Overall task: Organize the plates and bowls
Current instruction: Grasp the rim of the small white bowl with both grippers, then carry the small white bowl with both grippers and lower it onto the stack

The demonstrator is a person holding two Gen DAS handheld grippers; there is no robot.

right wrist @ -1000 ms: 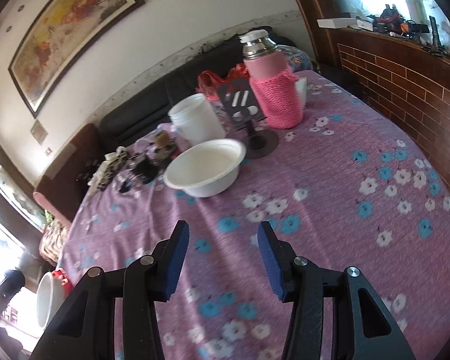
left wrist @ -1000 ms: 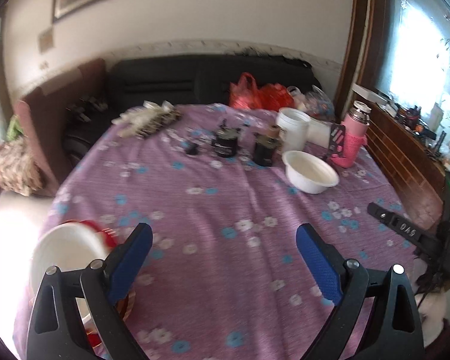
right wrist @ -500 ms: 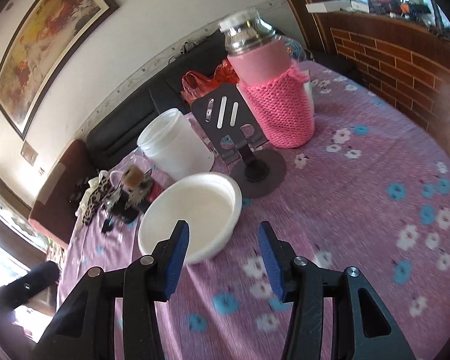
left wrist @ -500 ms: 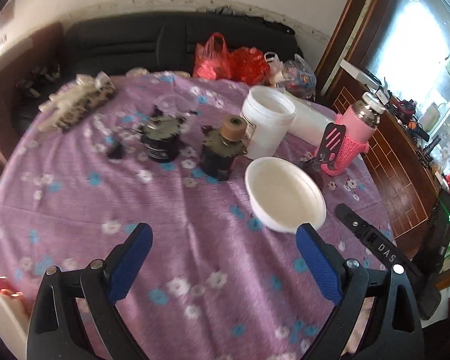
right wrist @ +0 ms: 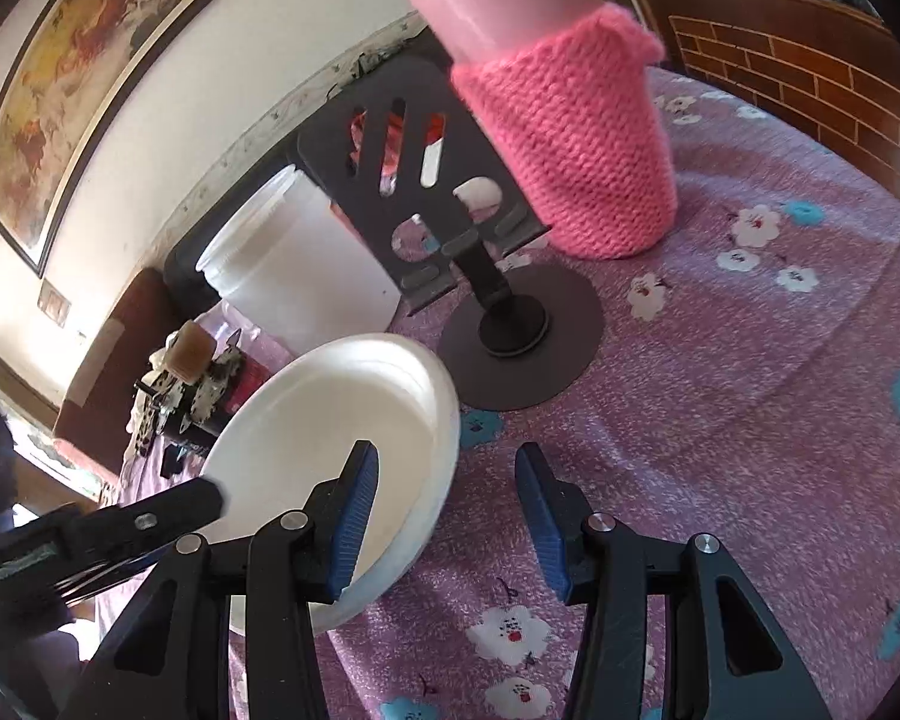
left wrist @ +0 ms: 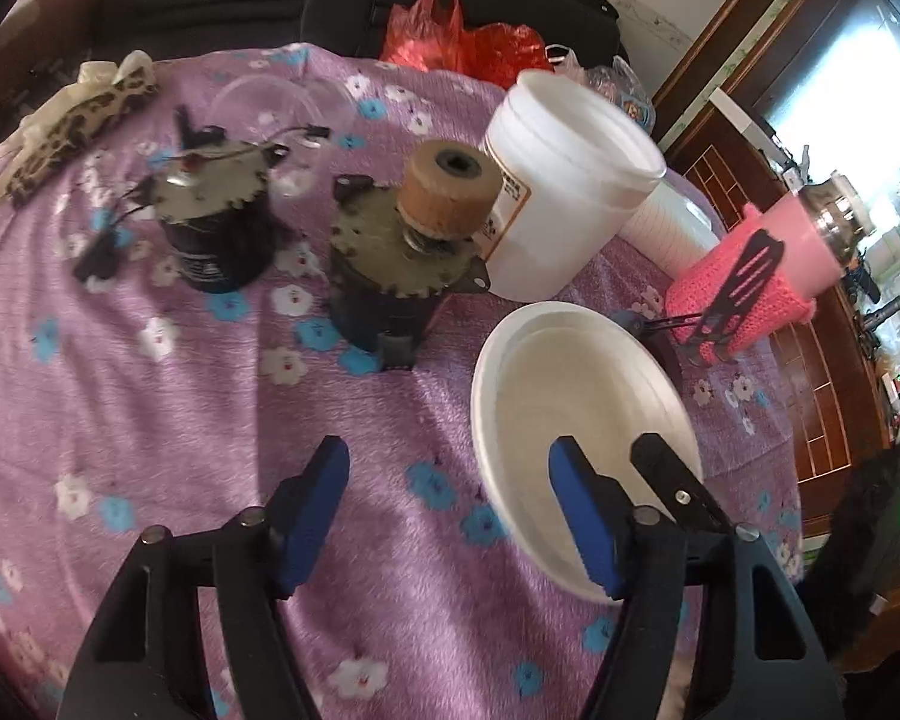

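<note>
Straddling the rim of the white bowl (left wrist: 576, 402), the left tongs (left wrist: 450, 510) stand spread, one blue pad over the bowl's hollow and the other over the purple flowered tablecloth (left wrist: 150, 420); whether either pad touches the bowl cannot be told. The right tongs (right wrist: 444, 516) are likewise spread around the opposite rim of the same bowl (right wrist: 330, 420), inner pad over the hollow, outer pad above the cloth. The bowl appears to hold nothing, though its near edge is covered by fingers in both views. Beyond the left tongs stand two dark motor-like parts (left wrist: 390, 264), details blurred, and a white plastic tub (left wrist: 564, 180) whose contents are hidden. Ahead of the right tongs, a black phone stand (right wrist: 450, 192) partly masks the tub, and the pink knit-sleeved flask (right wrist: 564, 120) is cut off at the top.
</note>
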